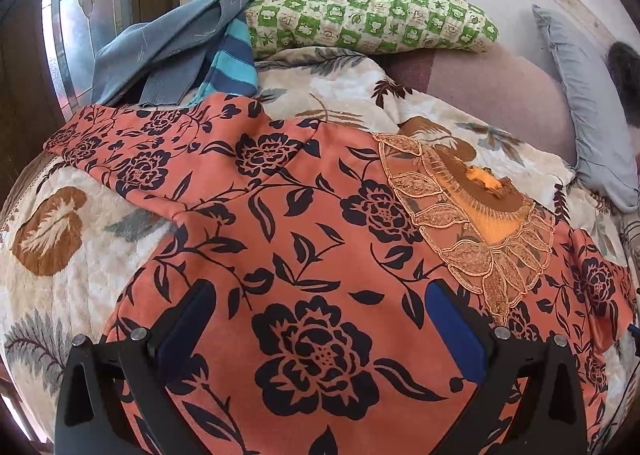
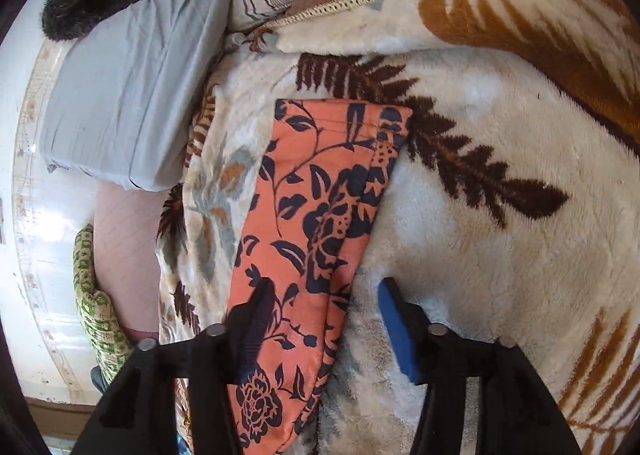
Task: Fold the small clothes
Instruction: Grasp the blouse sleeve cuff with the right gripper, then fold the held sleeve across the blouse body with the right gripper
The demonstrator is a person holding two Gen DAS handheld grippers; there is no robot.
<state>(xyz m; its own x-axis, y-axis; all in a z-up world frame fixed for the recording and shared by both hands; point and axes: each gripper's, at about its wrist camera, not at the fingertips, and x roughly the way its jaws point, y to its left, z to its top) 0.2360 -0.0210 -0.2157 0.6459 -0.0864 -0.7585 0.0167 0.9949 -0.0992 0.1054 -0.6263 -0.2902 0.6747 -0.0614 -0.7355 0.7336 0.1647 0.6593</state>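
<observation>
- Blue-padded and black-framed, the left hand-held gripper [image 1: 320,295] hangs spread wide over the chest of the orange floral top [image 1: 288,239]; nothing lies between its jaws, and whether the tips touch the cloth cannot be told.
- Spread just as wide, the right hand-held gripper [image 2: 324,295] straddles the outer edge of the top's right sleeve [image 2: 320,215]: the dark finger sits over the sleeve fabric, the blue pad [image 2: 396,331] over the bare blanket beside it. It pinches nothing yet.
- Thin, woven and soft is how the top reads; I judge it light and limp, likely to sag and slide on itself when lifted, with no stiffness to carry a fold.
- Lace trim at the neckline [image 1: 460,223] looks delicate and could snag, so I would keep the fingers off it.
- Better holds, in my judgement, are the hemmed sleeve cuff [image 2: 344,115] and the shoulder seam, where doubled cloth gives the pads something to bite.
- Laid flat and face up, the top lies on a plush leaf-print blanket [image 2: 500,255] covering the bed; the fleecy pile may drag at the cloth.
- Farther out lie a green checked pillow [image 1: 372,19], a grey-blue pillow [image 2: 128,103], and a heap of grey and blue-striped garments [image 1: 180,51] still unfolded.
</observation>
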